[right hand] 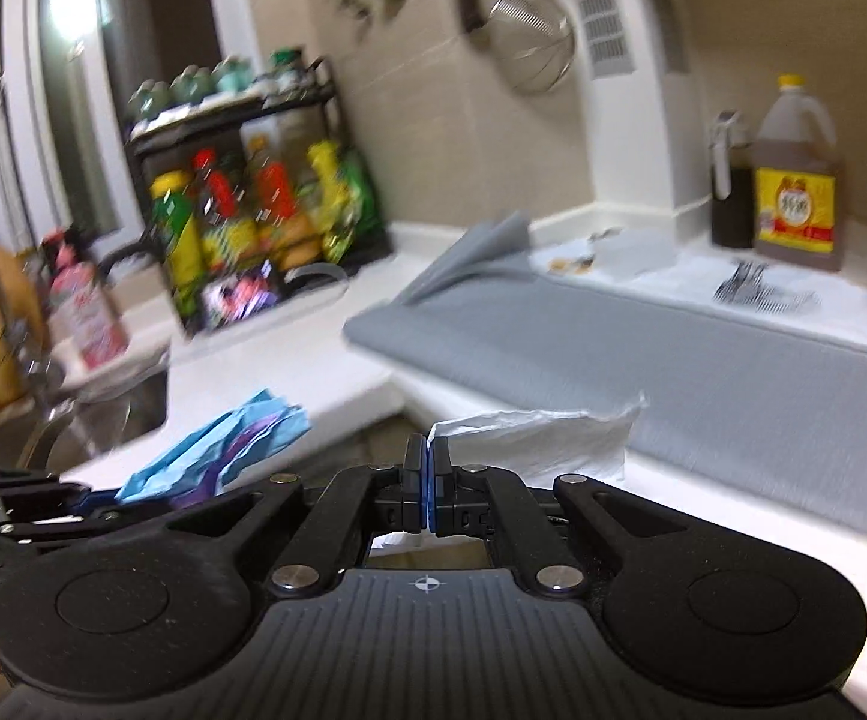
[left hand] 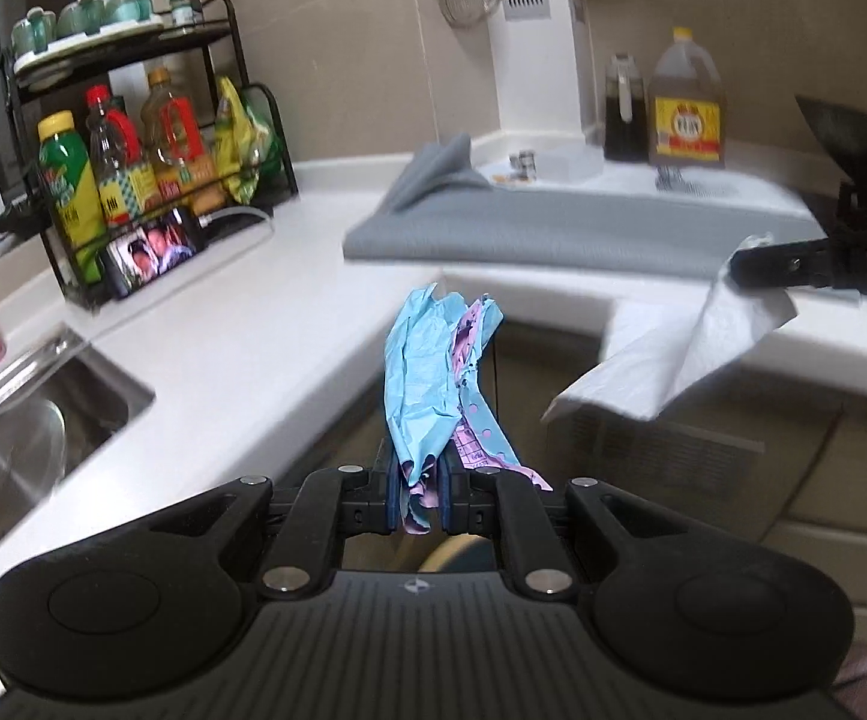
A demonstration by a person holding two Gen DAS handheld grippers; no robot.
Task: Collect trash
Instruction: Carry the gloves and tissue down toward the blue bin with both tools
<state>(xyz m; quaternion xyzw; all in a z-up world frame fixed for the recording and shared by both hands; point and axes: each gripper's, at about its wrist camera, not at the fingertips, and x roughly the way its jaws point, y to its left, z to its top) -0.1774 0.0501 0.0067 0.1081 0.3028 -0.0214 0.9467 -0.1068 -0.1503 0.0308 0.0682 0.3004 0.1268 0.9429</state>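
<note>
**Operator:** White surface (left hand: 241, 324) wraps the kitchen corner on my feed. Far left I see the steel sink (left hand: 43, 420), then a black rack (left hand: 133, 180) packed with bottles, then a grey mat (left hand: 553, 228) spread toward the right wall, with a big yellow-capped jug (left hand: 686, 102) behind it.

**Partner:** What are you carrying?

**Operator:** My left gripper (left hand: 418, 495) has its fingers clenched on crumpled blue and pink paper (left hand: 427, 384), which sticks up past the surface's edge, over the dark gap in front of the cabinets. To its right, my right gripper (right hand: 427, 495) has its fingers pressed together on a white paper towel (right hand: 553, 438); in the left view the towel hangs from the fingertips, clear of the surface.

**Partner:** Are the two touching?

**Operator:** No, they sit side by side, apart.
</note>
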